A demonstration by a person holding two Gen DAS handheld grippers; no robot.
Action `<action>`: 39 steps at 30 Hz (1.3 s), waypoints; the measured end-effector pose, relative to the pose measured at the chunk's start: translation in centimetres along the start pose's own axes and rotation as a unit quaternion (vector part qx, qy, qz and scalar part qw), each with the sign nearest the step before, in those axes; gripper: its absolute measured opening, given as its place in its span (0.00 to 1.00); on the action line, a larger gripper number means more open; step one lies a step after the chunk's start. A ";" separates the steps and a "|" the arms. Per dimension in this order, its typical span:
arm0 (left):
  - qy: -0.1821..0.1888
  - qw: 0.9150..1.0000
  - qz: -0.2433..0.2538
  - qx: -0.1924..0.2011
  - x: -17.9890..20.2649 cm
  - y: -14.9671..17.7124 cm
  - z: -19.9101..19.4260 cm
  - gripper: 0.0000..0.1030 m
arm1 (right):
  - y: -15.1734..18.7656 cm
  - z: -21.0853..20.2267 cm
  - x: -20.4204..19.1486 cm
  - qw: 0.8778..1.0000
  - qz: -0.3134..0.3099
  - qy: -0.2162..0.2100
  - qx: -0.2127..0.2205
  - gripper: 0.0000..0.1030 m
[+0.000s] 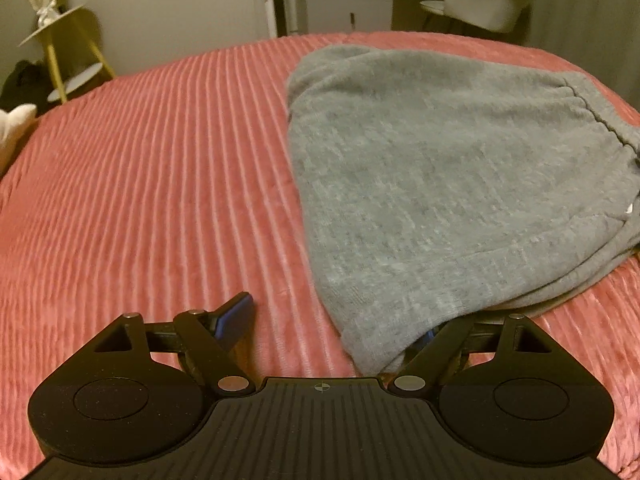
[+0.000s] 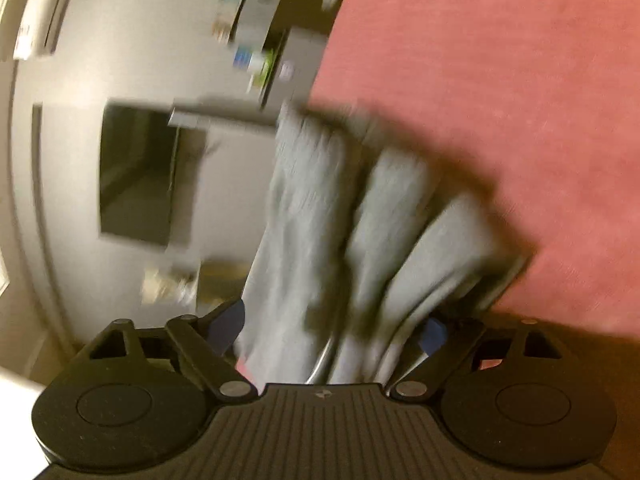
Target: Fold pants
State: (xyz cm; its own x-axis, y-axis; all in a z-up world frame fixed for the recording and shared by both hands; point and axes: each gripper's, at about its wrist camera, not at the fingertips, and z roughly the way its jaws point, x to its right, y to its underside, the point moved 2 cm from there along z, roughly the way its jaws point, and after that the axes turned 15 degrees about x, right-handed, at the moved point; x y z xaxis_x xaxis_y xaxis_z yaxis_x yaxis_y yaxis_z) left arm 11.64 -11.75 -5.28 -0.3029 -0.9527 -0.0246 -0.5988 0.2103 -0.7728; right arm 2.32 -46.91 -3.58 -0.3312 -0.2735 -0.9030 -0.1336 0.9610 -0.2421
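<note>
grey sweatpants (image 1: 452, 184) folded on pink ribbed bedspread (image 1: 160, 184)
left gripper (image 1: 332, 320) spread wide; right gripper (image 2: 332, 328) spread, blurred pants bunched between its fingers.

The pants (image 1: 452, 184) lie on the bed (image 1: 160, 184), toward its right side, their near corner draped over the left gripper's (image 1: 336, 328) right finger. Behind the bed stand a cabinet (image 1: 344, 0) and, to its right, a chair (image 1: 488, 0); a stool (image 1: 68, 52) stands at far left.
</note>
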 end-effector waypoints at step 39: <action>0.050 0.992 -0.111 0.023 -3.2 -7.5 2.0 0.83 | 5.0 2.2 -12.8 0.863 -0.504 -0.002 -0.018 0.46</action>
State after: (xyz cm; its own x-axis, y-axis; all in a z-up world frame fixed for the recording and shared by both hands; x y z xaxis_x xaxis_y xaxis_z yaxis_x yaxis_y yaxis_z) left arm 18.62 -10.70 -0.67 -0.2404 -0.9475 0.2107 -0.6247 -0.0151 -0.7808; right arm 7.94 -38.52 6.03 -0.0265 -0.9702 -0.2410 -0.3803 0.2327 -0.8951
